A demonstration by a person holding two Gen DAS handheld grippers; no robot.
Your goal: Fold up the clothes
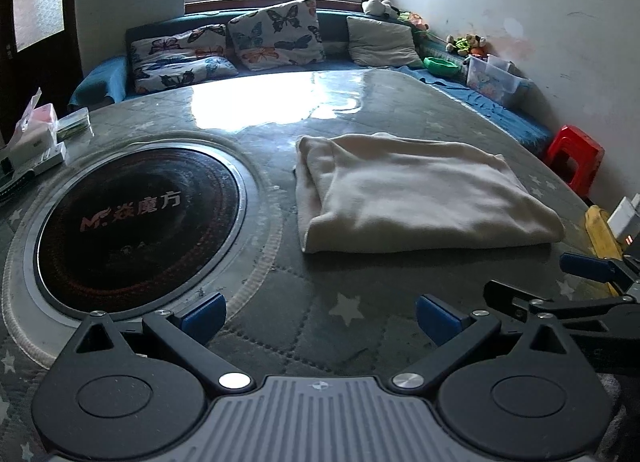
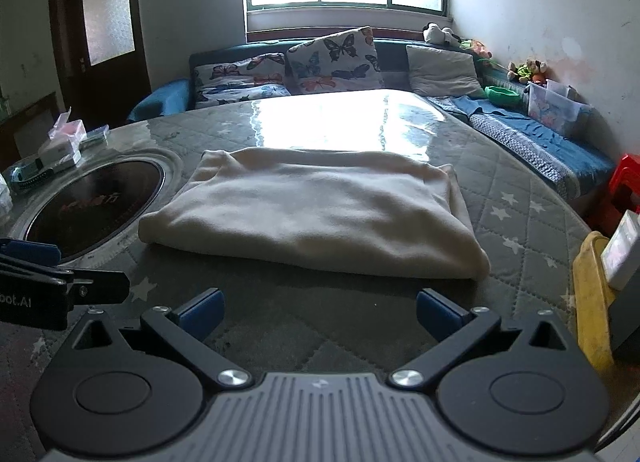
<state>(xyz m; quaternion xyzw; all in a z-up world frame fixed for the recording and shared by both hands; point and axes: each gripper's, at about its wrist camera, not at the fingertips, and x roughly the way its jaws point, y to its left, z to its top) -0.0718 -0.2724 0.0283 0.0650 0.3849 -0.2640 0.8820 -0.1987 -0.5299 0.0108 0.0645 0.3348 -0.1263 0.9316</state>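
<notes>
Both the left gripper [image 1: 320, 316] and right gripper [image 2: 320, 308] have jaws spread, pinching nothing; the folded cream garment [image 2: 316, 210] lies just ahead, bare worktop [image 2: 320, 326] between.

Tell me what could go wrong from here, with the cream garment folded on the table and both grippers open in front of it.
1. The cream garment is loosely folded; its layered edge near the built-in cooktop may spread apart if a gripper drags it.
2. The left gripper and right gripper sit close together, so they could bump on the next reach.
3. The table cover looks glossy, so the bundle may slide rather than fold.
</notes>
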